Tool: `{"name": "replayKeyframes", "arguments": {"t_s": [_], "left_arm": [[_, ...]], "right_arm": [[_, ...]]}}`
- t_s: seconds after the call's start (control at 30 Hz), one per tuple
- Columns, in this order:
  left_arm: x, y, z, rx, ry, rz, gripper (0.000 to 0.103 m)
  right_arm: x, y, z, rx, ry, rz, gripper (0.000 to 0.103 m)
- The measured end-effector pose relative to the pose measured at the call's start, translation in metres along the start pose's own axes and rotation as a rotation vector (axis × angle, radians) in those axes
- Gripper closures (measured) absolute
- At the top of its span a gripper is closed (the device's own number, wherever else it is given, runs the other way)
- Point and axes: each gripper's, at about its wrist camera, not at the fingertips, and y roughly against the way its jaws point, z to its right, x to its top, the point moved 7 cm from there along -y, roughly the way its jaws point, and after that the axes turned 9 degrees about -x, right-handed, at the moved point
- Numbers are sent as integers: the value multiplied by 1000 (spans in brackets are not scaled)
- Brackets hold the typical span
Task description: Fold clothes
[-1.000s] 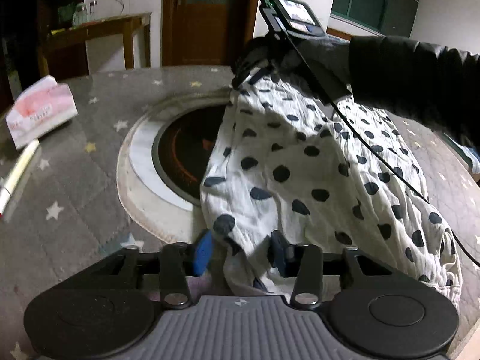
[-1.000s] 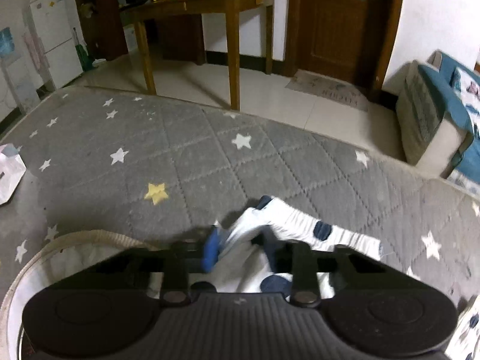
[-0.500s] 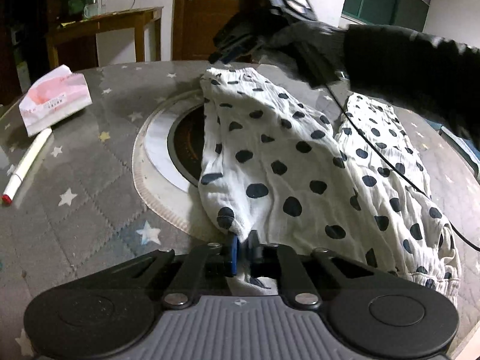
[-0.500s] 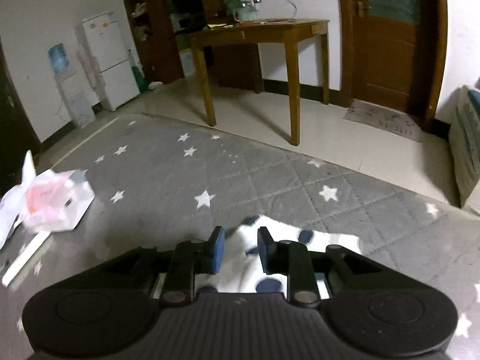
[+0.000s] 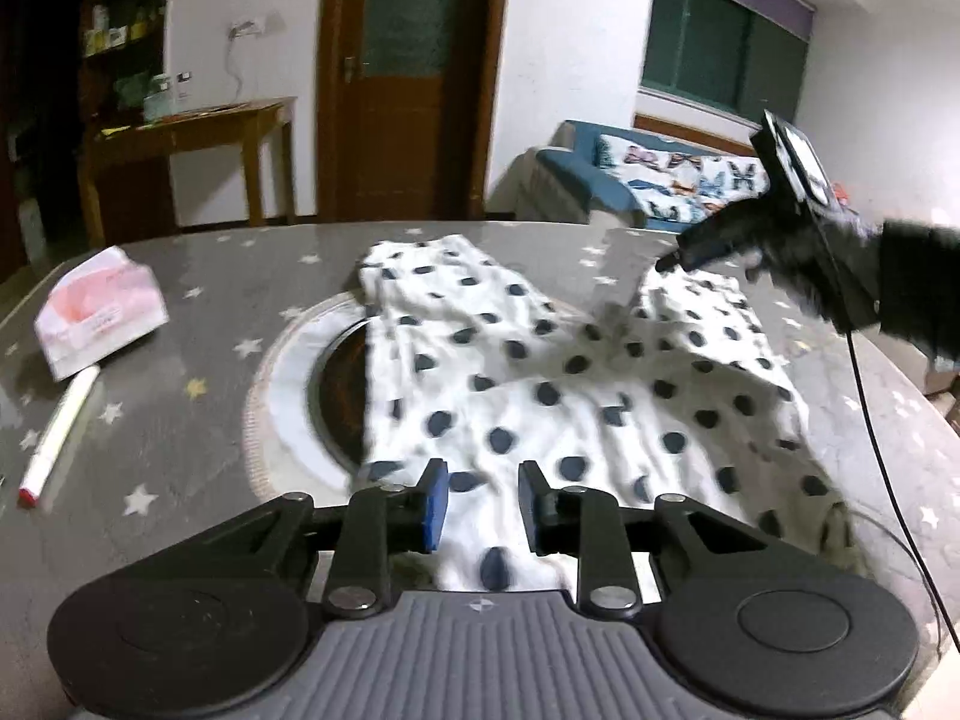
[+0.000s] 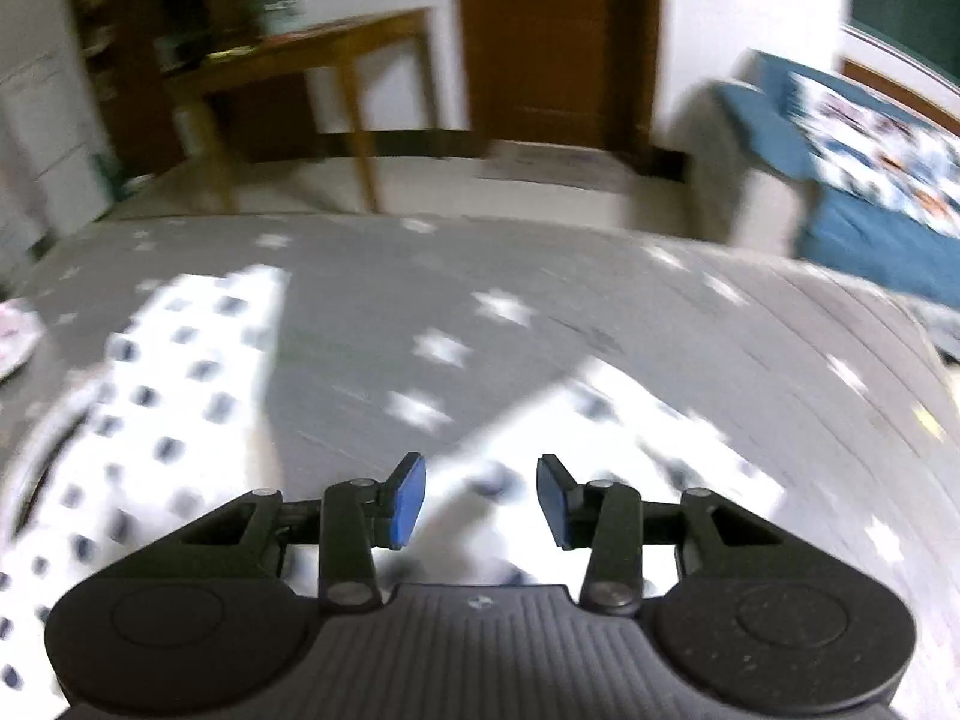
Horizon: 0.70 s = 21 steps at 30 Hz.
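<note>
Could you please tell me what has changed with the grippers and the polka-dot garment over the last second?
Both grippers let go: the left gripper, pinched on the near edge of the polka-dot garment half a second ago, now stands open, and the right gripper has opened and pulled away to the right. The garment, lifted before, now lies spread flat. The tissue pack and marker stayed put.

Table cover [image 5: 198, 420] left of polka-dot garment [image 5: 540, 396]: tissue pack [image 5: 102, 315] and marker [image 5: 57, 432] sit there, bare strip between them and garment. Far edge behind garment bare too. Right side tighter, right gripper [image 5: 678, 258] hovers over garment's far right corner, its cable [image 5: 870, 420] hangs down across cover. Left gripper [image 5: 477, 504] jaws apart over near hem, nothing between them but cloth below.
</note>
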Motion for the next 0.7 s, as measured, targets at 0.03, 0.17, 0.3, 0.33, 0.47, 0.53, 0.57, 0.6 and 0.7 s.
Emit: {"name": "replayKeyframes", "arguments": {"t_s": [0.03,0.17,0.3,0.33,0.47,0.53,0.57,0.6,0.7], "left_arm": [[-1,-5,9,-27,-9,-11,75],[-6,-31,47,-138,-51,-70,76],[-15,-59,88,-248,-100,-137,77],[-18,-66,97,-274,-115,-153,77],[-29,-86,125,-350,-156,-219,78],[-37,-89,133,-380,-173,-250,80],[-39,-89,136,-389,-182,-256,80],[-41,-88,139,-398,-194,-255,80],[-41,-82,145,-430,-206,-258,80]], "right_arm": [[-8,-2,13,-17,-16,-4,62],[-31,-10,39,-42,-49,-10,62],[-35,-14,46,-71,-30,25,63],[-34,-15,48,-89,-24,29,64],[-31,-20,56,-159,-5,53,64],[-30,-22,62,-182,-9,66,64],[-29,-22,65,-191,-10,72,64],[-29,-22,66,-203,-7,78,63],[-26,-15,68,-216,-13,105,63]]}}
